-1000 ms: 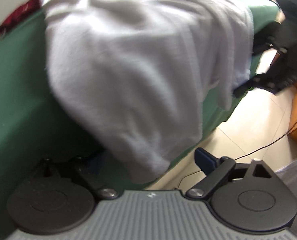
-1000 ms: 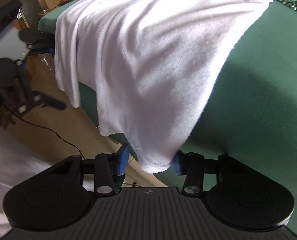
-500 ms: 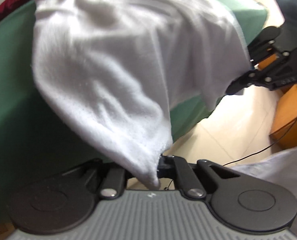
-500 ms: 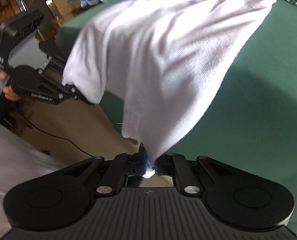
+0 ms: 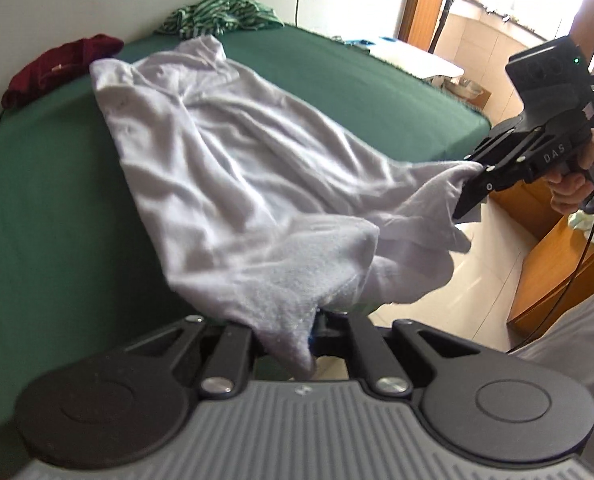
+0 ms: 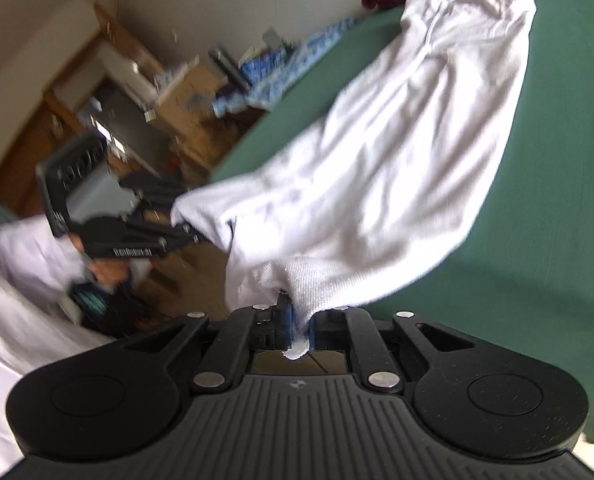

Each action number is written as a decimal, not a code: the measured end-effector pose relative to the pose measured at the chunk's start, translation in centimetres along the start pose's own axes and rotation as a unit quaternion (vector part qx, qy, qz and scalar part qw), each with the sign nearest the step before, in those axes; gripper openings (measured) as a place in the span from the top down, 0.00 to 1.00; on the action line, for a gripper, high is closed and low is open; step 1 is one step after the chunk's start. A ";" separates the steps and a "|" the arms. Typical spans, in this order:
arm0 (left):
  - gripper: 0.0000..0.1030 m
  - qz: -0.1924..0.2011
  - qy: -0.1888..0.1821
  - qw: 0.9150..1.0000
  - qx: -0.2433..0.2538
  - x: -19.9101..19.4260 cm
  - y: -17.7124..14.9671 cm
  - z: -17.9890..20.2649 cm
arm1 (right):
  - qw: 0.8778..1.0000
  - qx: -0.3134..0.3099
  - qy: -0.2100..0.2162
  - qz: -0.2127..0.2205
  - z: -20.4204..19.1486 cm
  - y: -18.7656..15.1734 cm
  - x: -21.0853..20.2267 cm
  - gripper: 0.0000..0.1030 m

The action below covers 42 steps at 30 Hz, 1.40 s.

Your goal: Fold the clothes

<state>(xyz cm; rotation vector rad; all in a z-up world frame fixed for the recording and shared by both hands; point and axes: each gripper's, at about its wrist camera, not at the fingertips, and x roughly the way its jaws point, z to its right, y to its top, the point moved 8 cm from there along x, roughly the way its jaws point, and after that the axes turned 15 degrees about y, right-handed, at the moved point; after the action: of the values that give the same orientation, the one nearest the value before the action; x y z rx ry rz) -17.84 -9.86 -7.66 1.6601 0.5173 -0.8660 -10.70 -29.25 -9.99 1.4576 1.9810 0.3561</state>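
White garment (image 5: 233, 184): one item, spread across the middle of the left wrist view, far end lying on the green table (image 5: 357, 92), near end lifted clear of it and sagging between two grippers. In the right wrist view the same garment (image 6: 409, 152) runs from the upper right down to the lower centre.

Left gripper (image 5: 311, 334): bottom centre of its own view, jaws clamped tight on a bunched corner of the cloth, a tongue of fabric hanging through. Also seen at mid left of the right wrist view (image 6: 185, 236), blurred, pinching the other lifted corner.

Right gripper (image 6: 299, 330): bottom centre of its own view, jaws closed on a thin wad of cloth, a small tuft poking out below. Seen at right of the left wrist view (image 5: 467, 196), gripping the hem, held by a hand (image 5: 573, 184).

Dark red garment (image 5: 61, 68): crumpled, upper left, on the table's far edge.

Green striped garment (image 5: 221, 16): heaped at top centre, against the wall.

Wooden furniture (image 5: 557, 280): right edge, standing on the tiled floor (image 5: 477, 284).
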 end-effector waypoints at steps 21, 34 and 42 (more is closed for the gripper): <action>0.23 -0.027 -0.111 0.992 -0.051 11.1 11.1 -13.2 | 0.957 0.102 -0.111 0.247 9.0 11.1 -3.5 0.45; 0.20 -0.069 -0.070 0.983 -0.152 10.0 6.2 -9.4 | 0.950 -0.096 -0.284 0.090 11.2 11.3 0.2 0.55; 0.81 -0.068 0.002 0.986 -0.153 9.1 4.5 -8.3 | 0.956 -0.093 -0.244 0.135 12.1 14.9 -2.1 0.94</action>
<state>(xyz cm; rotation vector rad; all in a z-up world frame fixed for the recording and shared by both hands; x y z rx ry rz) -6.60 -4.07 -10.99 1.3574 0.7348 -0.8348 8.58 -27.85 -10.07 1.5216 1.3275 0.2578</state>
